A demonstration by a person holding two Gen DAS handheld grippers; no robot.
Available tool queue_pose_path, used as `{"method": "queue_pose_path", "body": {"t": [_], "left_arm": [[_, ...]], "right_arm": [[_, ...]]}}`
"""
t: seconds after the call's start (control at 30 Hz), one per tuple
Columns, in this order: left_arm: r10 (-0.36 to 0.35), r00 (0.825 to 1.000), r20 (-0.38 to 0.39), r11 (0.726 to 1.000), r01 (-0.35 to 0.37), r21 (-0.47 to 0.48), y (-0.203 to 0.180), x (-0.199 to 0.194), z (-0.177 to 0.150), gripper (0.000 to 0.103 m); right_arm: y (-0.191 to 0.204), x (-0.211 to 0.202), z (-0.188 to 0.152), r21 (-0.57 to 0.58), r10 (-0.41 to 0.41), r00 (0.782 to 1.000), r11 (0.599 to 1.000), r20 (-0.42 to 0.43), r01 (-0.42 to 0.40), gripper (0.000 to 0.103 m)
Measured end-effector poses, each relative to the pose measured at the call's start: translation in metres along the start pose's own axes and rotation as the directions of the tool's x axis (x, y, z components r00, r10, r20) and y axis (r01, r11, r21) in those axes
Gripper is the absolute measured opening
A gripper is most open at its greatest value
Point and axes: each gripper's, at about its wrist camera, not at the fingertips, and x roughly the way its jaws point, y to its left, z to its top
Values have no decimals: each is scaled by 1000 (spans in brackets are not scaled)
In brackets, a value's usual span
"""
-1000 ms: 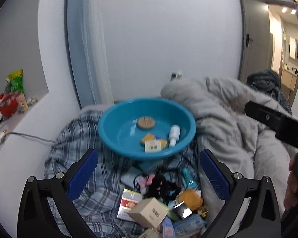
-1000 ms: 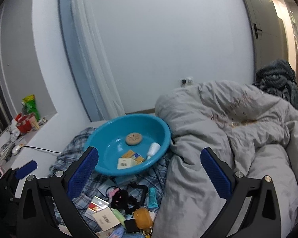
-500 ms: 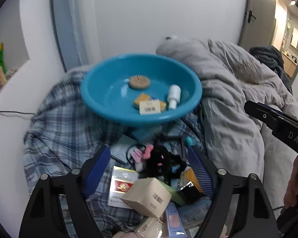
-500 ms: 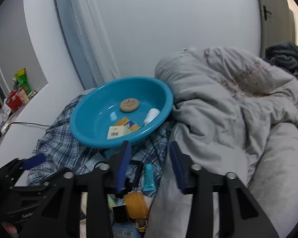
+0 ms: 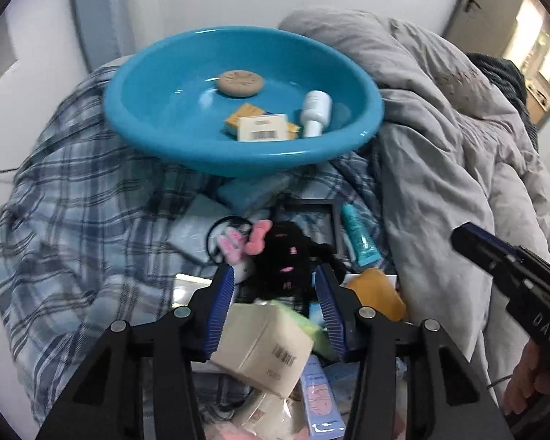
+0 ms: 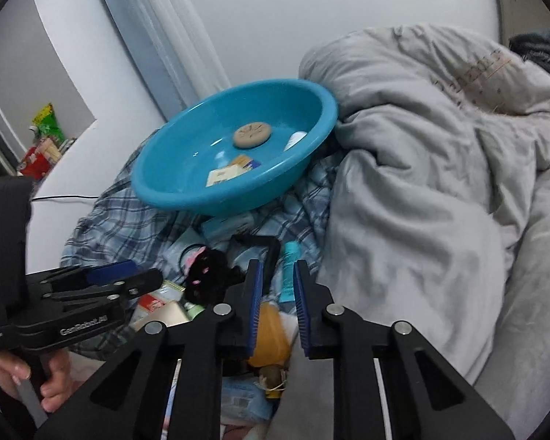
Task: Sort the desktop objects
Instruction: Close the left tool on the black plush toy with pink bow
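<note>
- Left claw, lower centre of the left wrist view: blue pads closing, not yet pressing, around a black plush toy with a cream carton just below them.
- Right claw, lower centre of the right wrist view: jaws closed on nothing, pointing down over a teal tube and an orange pouch.
- The heaped clutter lies on a plaid sheet; the teal basin, upper centre, already holds a few items.
- Risk: the left pads may catch both carton and toy, dragging neighbours along.
- Both hands tilt steeply downward; a hand grips the left handle at lower left.
</note>
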Motion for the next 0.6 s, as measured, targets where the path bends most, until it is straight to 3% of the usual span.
{"method": "queue_pose_path", "body": {"t": [0.03, 0.07, 0.1, 0.17, 0.33, 0.47, 0.6], "left_arm": [[11, 1000, -10, 1000, -11, 17, -2, 5, 1, 60], [22, 1000, -9, 999, -22, 27, -4, 7, 2, 75], [40, 999, -2, 998, -40, 39, -5, 9, 3, 83], [52, 999, -2, 998, -52, 47, -4, 14, 3, 83], [-20, 998, -60, 1000, 21, 15, -3, 34, 7, 83], [-35, 998, -60, 999, 36, 11, -4, 43, 10, 83], [-87, 990, -107, 996, 86, -13, -3, 56, 12, 68]], "right_arm": [[1, 1, -1, -7, 2, 1000, 1000, -7, -2, 17], [1, 2, -1, -14, -2, 1000, 1000, -12, 2, 17], [2, 3, -2, -19, -5, 1000, 1000, -14, 5, 17], [2, 3, -2, -22, 2, 1000, 1000, -17, -2, 17], [0, 5, -2, -38, 12, 999, 999, -31, -13, 17], [-1, 17, -6, -34, 13, 997, 999, -71, -16, 17], [-2, 26, -9, -21, 27, 995, 999, -100, -30, 17]]}}
